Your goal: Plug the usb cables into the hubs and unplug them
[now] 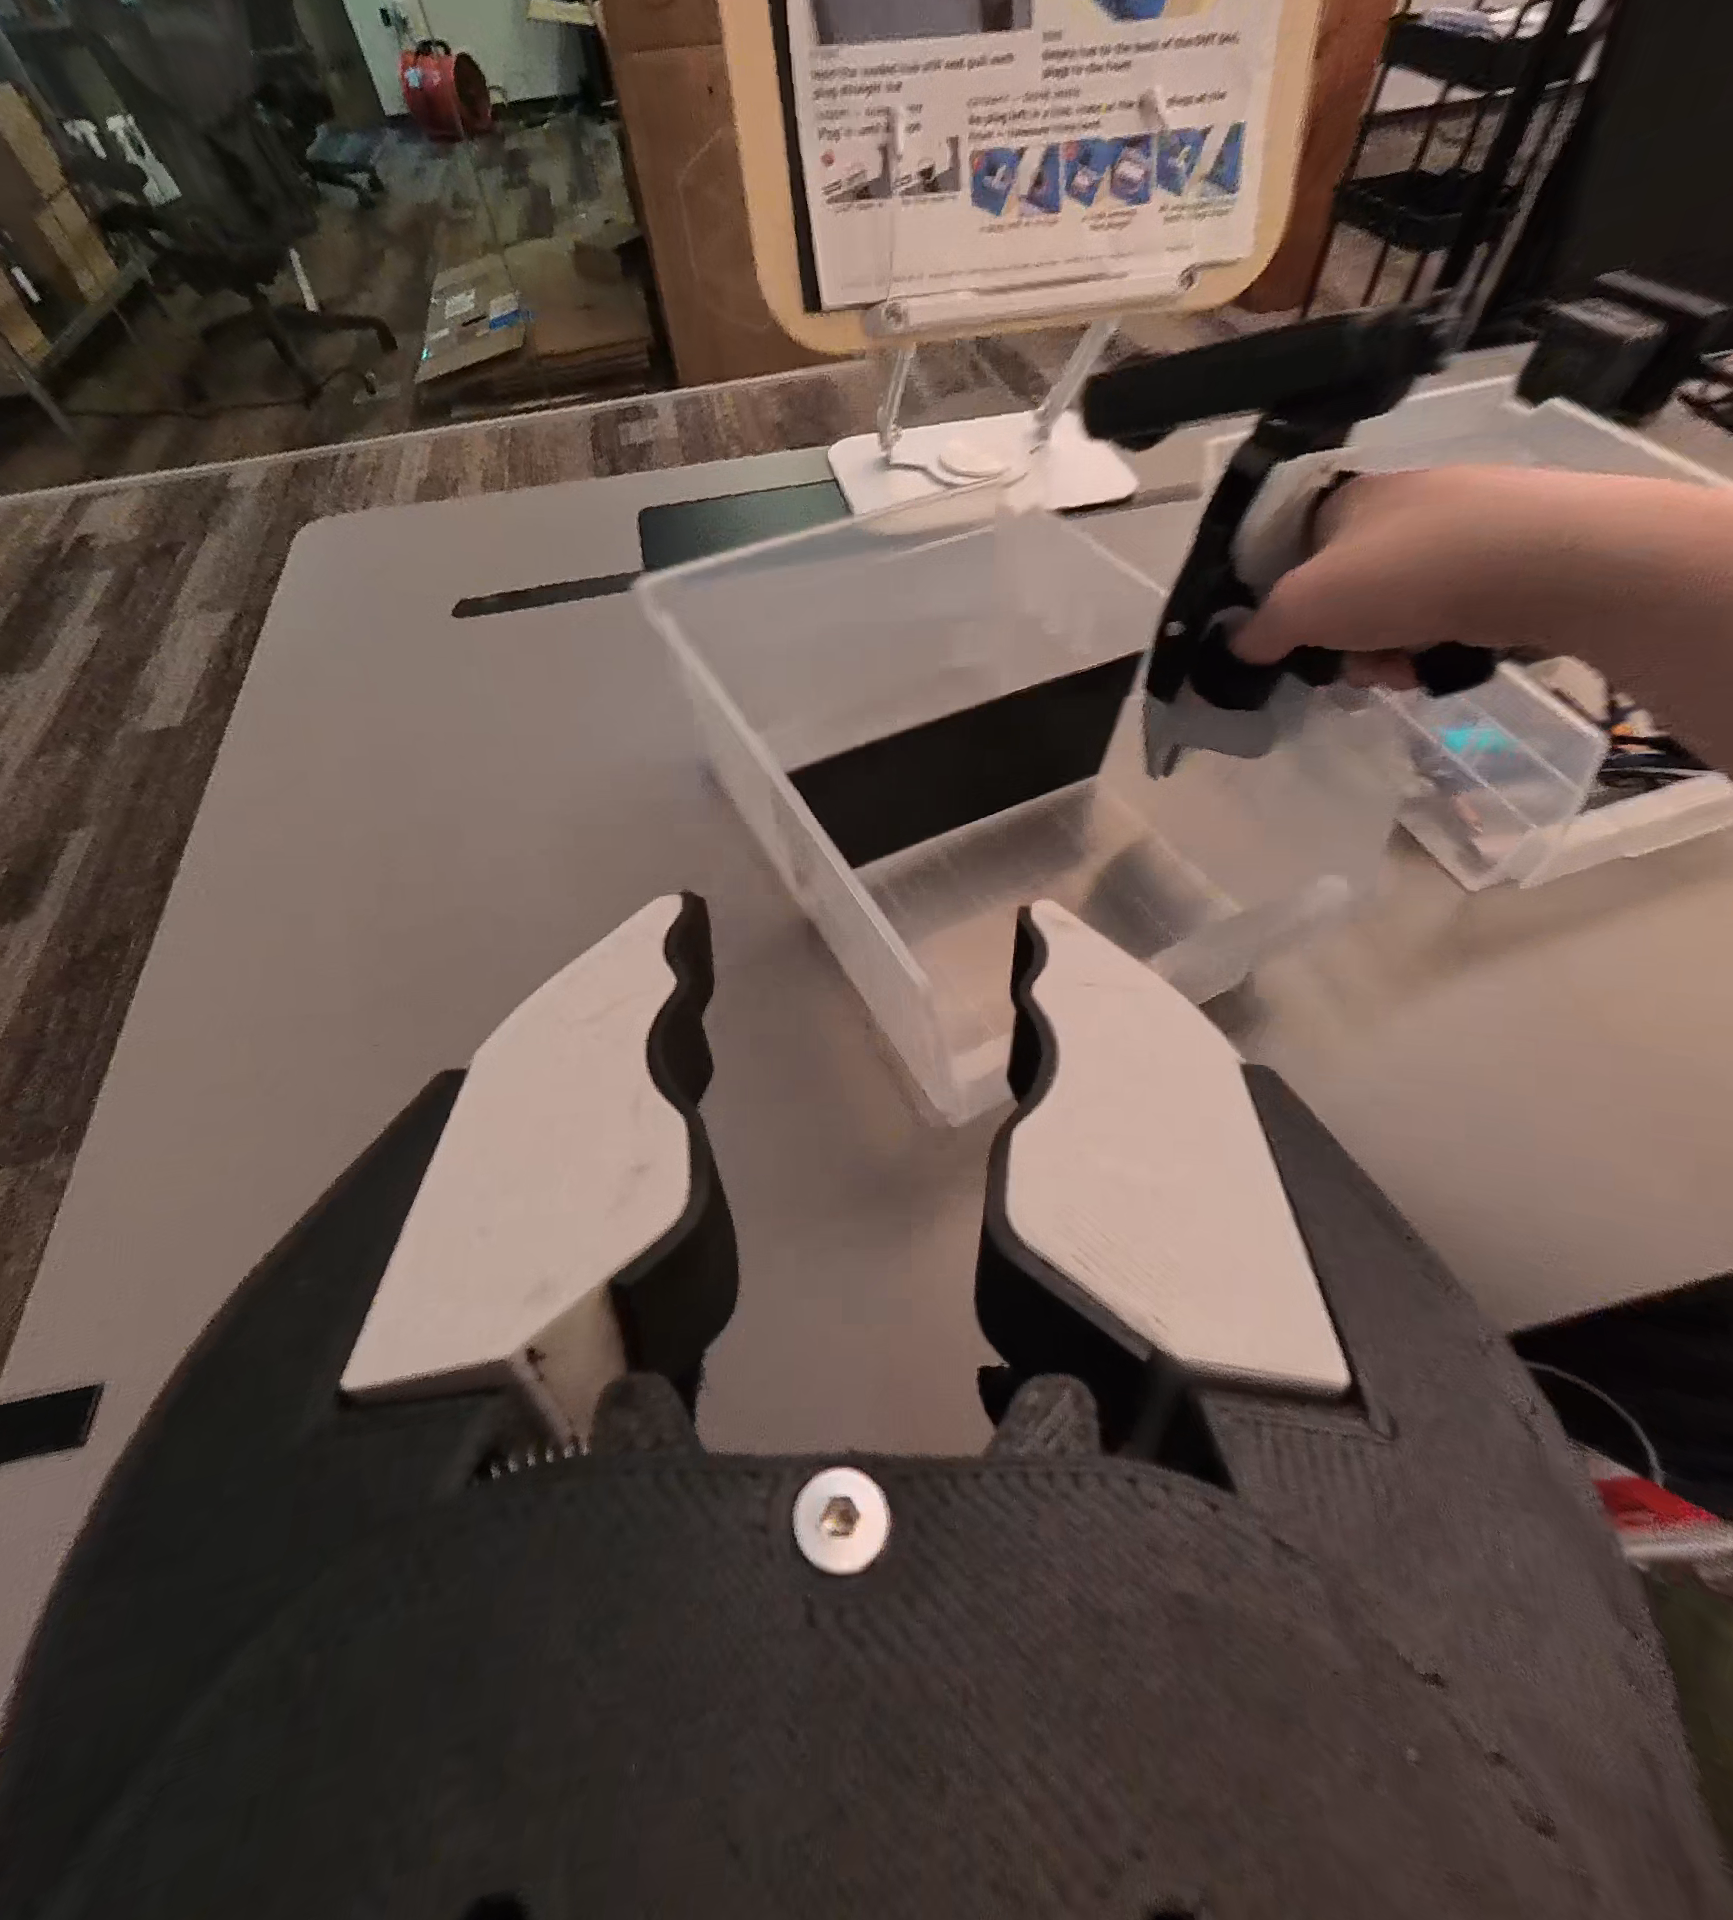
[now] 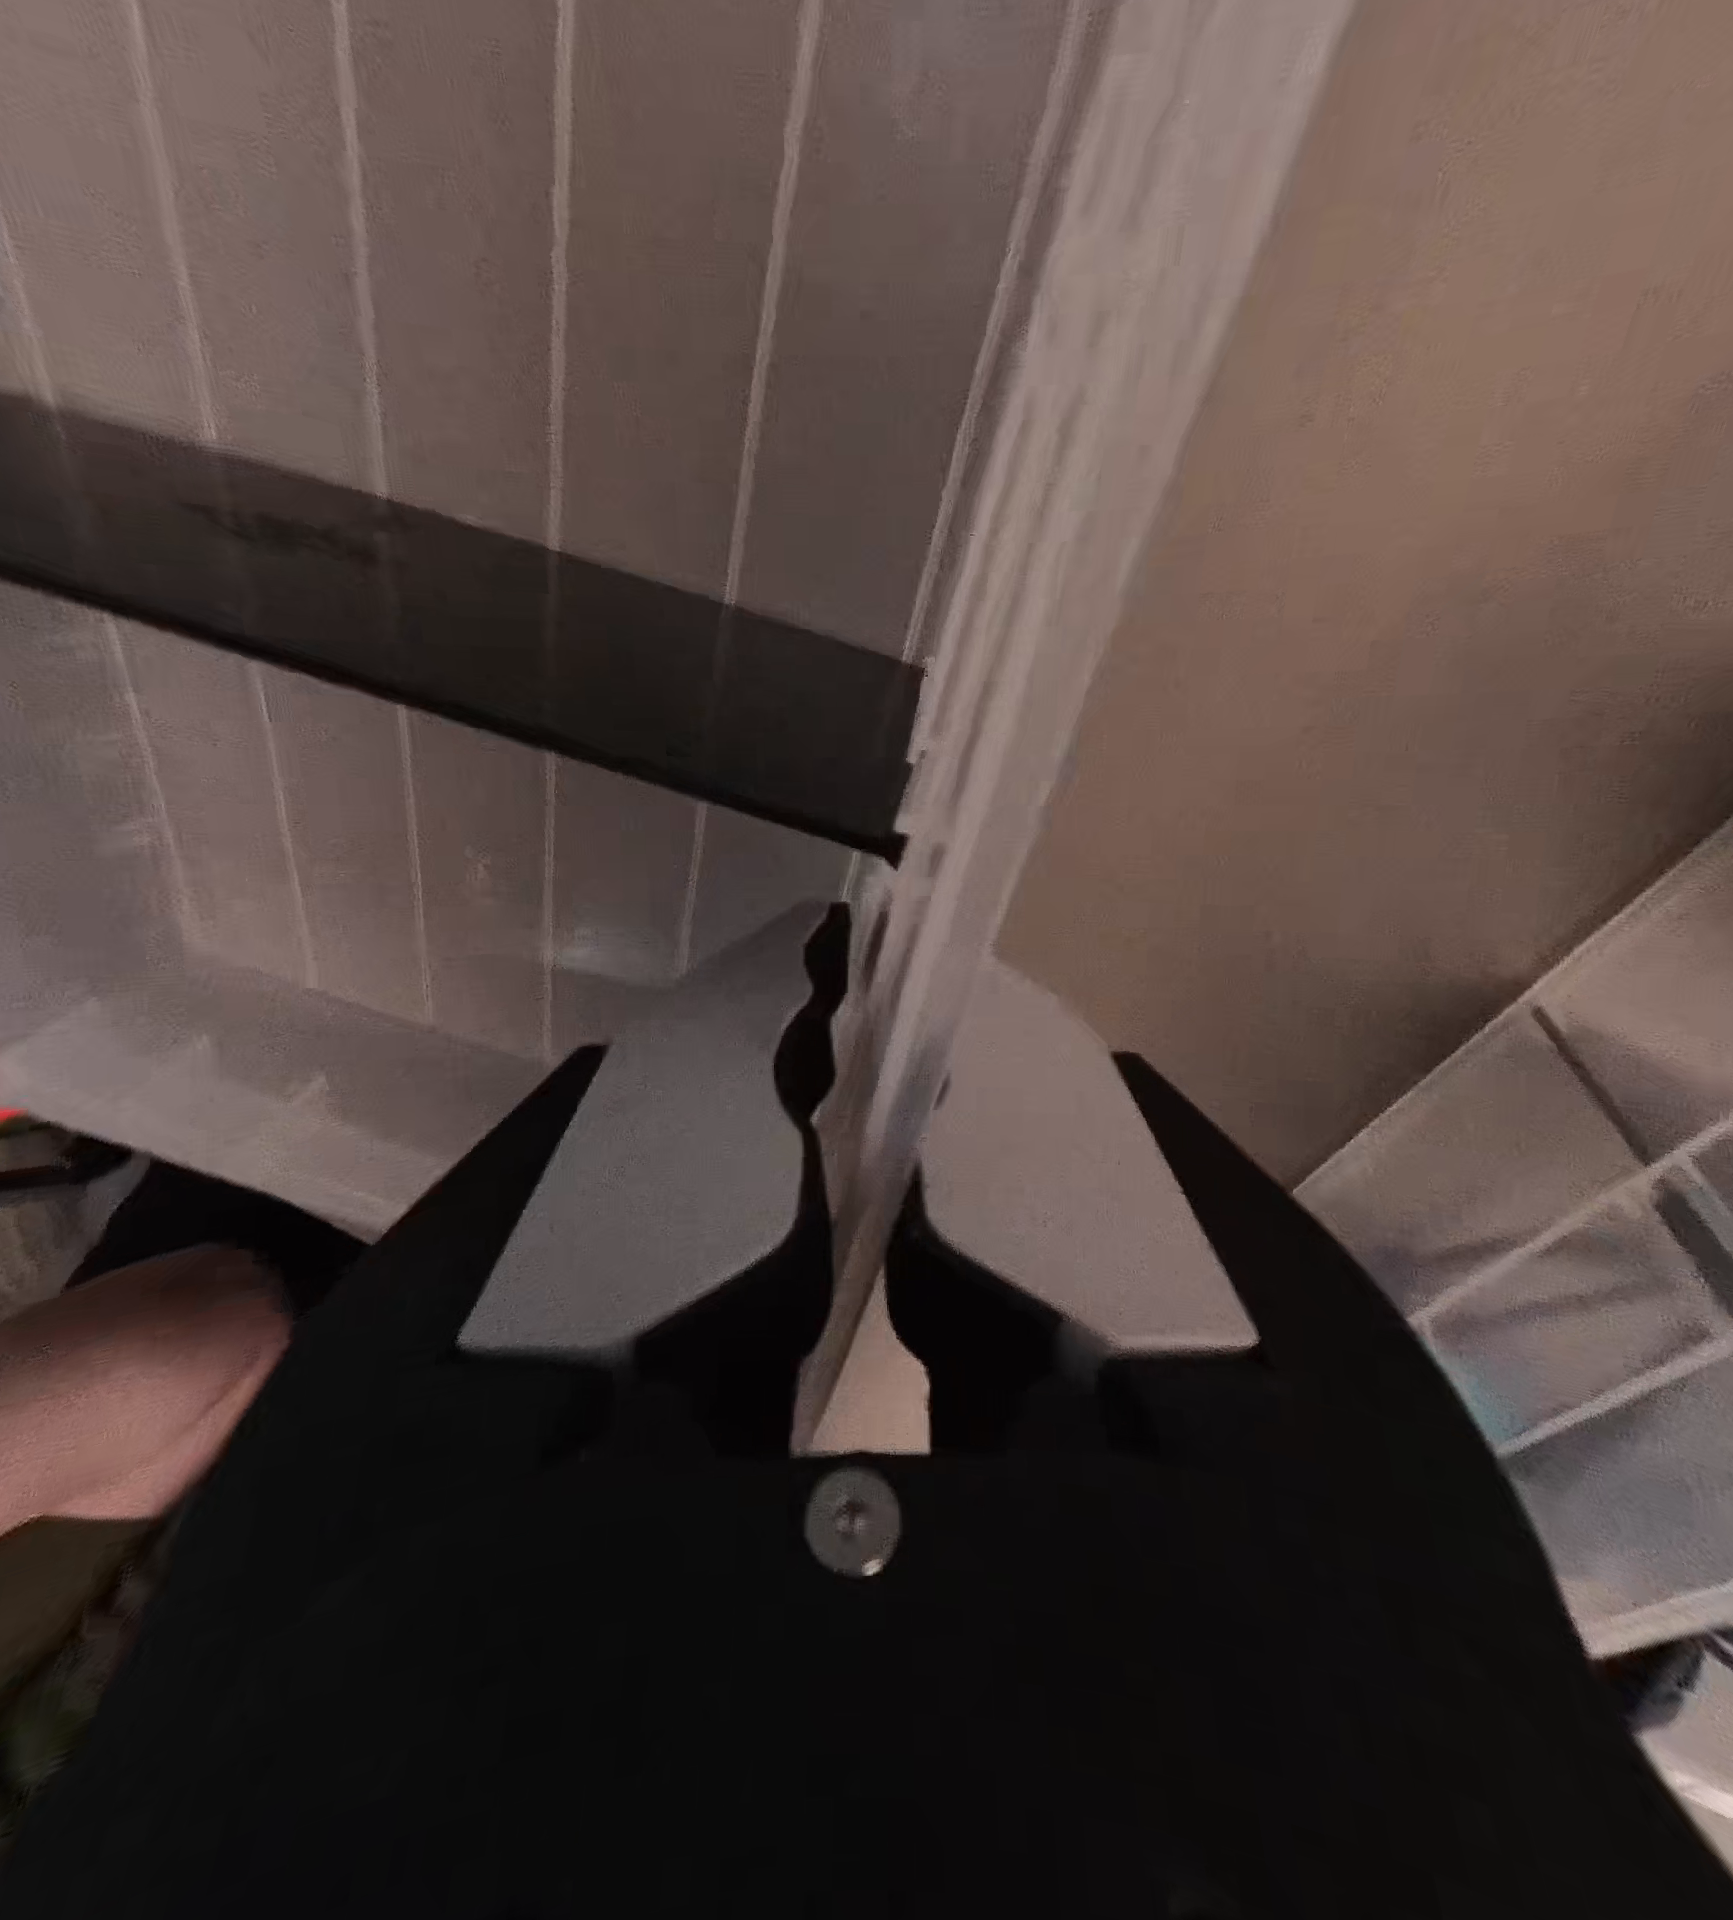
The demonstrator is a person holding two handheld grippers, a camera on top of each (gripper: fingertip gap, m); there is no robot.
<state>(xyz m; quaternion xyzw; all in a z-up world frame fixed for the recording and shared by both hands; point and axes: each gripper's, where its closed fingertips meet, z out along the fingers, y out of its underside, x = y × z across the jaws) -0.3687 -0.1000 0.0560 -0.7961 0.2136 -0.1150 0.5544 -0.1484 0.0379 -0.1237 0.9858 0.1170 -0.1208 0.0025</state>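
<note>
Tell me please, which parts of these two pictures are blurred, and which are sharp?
Left wrist view: the left hand-held gripper is sharp; the clear plastic bin and right hand-held gripper are motion-smeared. Right wrist view: the bin wall between the fingers is streaked; the fingers are fairly crisp.

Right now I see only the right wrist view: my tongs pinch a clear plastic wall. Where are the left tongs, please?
Observer: The left tongs are open and hold nothing. They are above the grey table, just before the near corner of the clear bin.
Operator: Is something inside this bin?
Observer: I see nothing inside it, though it is blurred.
Operator: What stands behind it?
Observer: A document stand with printed sheets, at the table's far edge.
</note>
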